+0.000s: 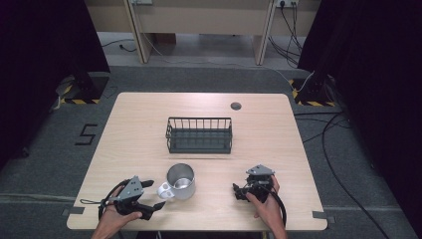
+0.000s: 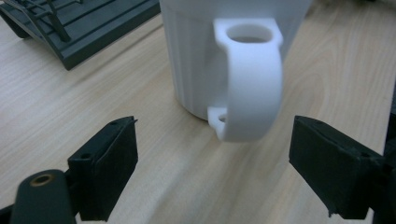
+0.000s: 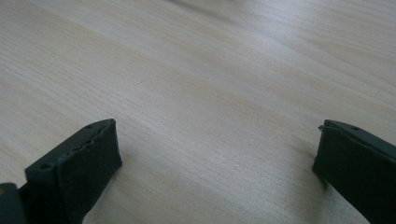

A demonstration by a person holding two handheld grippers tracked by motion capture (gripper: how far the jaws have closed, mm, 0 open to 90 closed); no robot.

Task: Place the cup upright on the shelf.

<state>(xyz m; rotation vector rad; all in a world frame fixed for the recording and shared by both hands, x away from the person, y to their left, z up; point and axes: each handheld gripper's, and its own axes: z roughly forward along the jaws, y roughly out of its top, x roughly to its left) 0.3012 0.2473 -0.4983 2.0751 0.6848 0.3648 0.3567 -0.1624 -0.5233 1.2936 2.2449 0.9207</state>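
A white mug [image 1: 179, 181] with a shiny metal inside stands upright on the wooden table [image 1: 134, 124], near the front and left of centre. Its handle [image 1: 164, 190] points toward my left gripper [image 1: 158, 201]. In the left gripper view the mug [image 2: 205, 56] and its handle [image 2: 250, 79] loom close, and my left gripper [image 2: 212, 163] is open with the handle just ahead of the gap, untouched. My right gripper [image 1: 238, 191] rests low at the front right, open. In the right gripper view the right gripper [image 3: 215, 158] has bare tabletop between its jaws.
A dark wire dish rack [image 1: 199, 134] sits at the table's centre, behind the mug; its corner [image 2: 74, 28] appears in the left gripper view. A small round grommet [image 1: 236, 105] lies near the back edge. Cables trail on the floor to the right.
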